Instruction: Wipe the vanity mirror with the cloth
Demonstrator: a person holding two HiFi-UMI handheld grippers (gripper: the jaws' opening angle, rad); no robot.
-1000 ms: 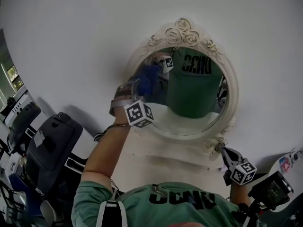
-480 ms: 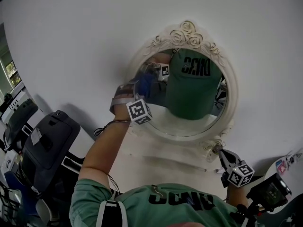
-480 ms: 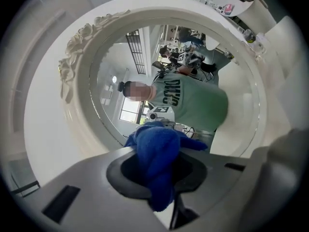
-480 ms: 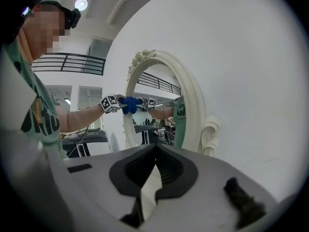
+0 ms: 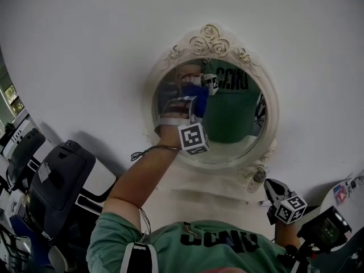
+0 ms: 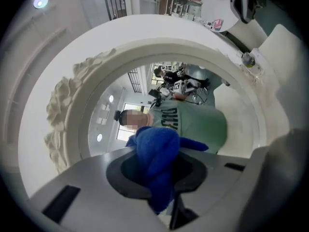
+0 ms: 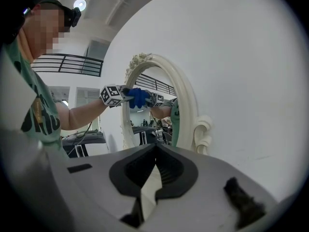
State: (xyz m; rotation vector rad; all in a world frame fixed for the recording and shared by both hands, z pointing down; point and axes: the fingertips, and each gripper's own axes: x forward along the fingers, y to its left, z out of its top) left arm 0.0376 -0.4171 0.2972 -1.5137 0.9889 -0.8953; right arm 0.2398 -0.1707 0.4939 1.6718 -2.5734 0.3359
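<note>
The head view is dim and grey, darkening toward its corners. A soft shadow lies on the white wall [image 5: 85,67] left of the mirror [image 5: 239,147]. Both gripper views are brighter, ringed by a black fisheye vignette. A ceiling lamp [image 7: 79,4] glares. The near jaws and the blue cloth [image 6: 157,153] look soft.

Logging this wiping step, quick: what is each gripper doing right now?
Left gripper: jaws closed on the blue cloth.
Right gripper: jaws closed, holding nothing.
</note>
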